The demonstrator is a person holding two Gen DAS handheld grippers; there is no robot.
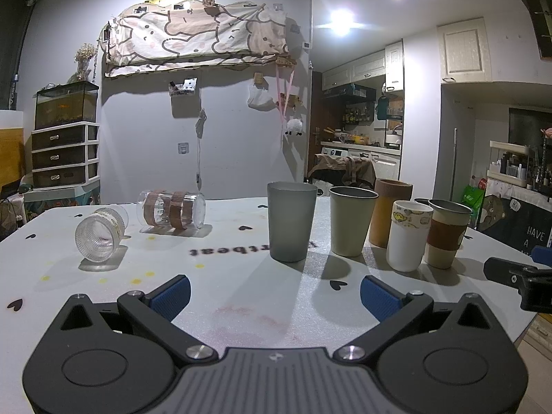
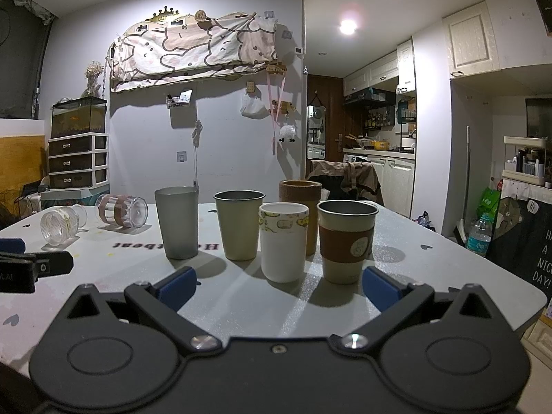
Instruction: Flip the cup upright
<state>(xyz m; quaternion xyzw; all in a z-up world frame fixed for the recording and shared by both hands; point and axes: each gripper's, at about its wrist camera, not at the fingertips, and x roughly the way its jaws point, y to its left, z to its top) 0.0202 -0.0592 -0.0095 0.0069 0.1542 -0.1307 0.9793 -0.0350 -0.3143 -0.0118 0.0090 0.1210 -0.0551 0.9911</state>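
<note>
Two clear cups lie on their sides at the table's far left: a ribbed glass cup [image 1: 100, 234] [image 2: 60, 225] and a taller clear cup with brown bands [image 1: 172, 209] [image 2: 121, 211]. Several cups stand upright: a grey cup [image 1: 291, 220] [image 2: 177, 222], a beige cup [image 1: 351, 220] [image 2: 239, 224], a white cup with a cartoon band [image 1: 408, 235] [image 2: 283, 241], a brown-sleeved cup [image 1: 446, 233] [image 2: 346, 241] and a tall tan cup [image 1: 388, 215] [image 2: 303, 193]. My left gripper [image 1: 275, 297] is open and empty, in front of the grey cup. My right gripper [image 2: 280, 289] is open and empty, in front of the white cup.
The white table [image 1: 241, 296] has a printed word and small hearts. Its right edge [image 2: 510, 276] drops off to the floor, where a water bottle [image 2: 480, 234] stands. A chair with draped cloth [image 2: 348, 177] stands behind the table. The other gripper shows at each view's side [image 1: 517, 276] [image 2: 31, 265].
</note>
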